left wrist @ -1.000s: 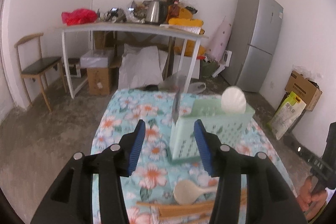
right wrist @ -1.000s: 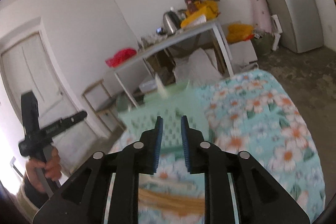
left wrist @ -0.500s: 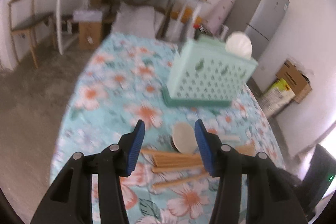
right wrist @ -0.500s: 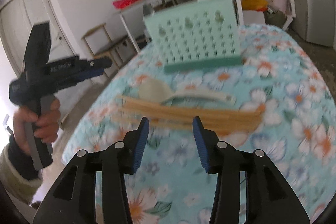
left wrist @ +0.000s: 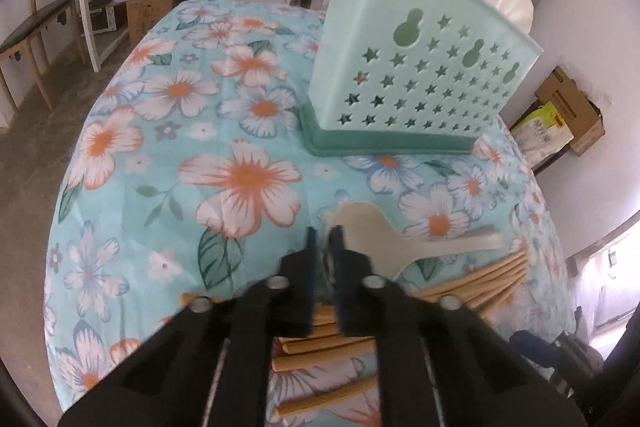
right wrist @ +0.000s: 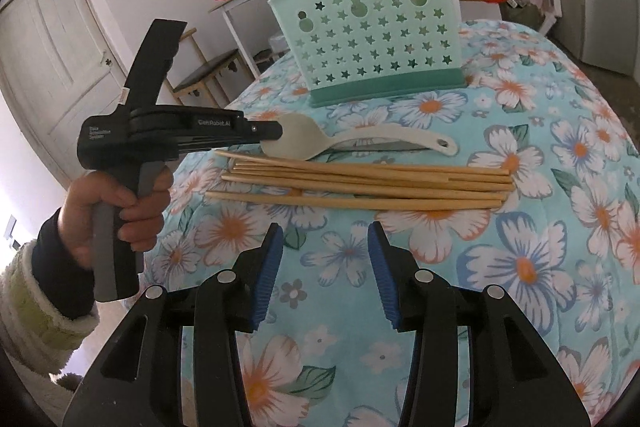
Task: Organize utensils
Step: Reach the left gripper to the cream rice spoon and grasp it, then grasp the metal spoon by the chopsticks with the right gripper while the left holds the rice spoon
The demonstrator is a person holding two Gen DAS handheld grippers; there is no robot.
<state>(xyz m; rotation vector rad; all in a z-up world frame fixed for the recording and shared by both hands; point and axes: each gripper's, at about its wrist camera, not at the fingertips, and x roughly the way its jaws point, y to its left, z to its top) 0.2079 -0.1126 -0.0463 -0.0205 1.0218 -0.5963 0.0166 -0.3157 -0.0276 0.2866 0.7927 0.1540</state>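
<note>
Cream plastic, the rice spoon (right wrist: pixel 304 143) lay on the floral desk (right wrist: pixel 520 259) beside the wooden chopsticks (right wrist: pixel 360 183), before the mint utensil holder (right wrist: pixel 368 39). The left claw (left wrist: pixel 325 239) was nearly closed at its bowl edge (whether it pinched the rim was hidden); the right claw (right wrist: pixel 326 251) hovered wide open, empty.

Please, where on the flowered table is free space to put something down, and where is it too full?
Free: the cloth left of the green holder, and the near strip between the chopsticks and the right hand-held gripper. Crowded: the middle, where rice paddle, chopsticks and left hand-held gripper meet before the holder.
</note>
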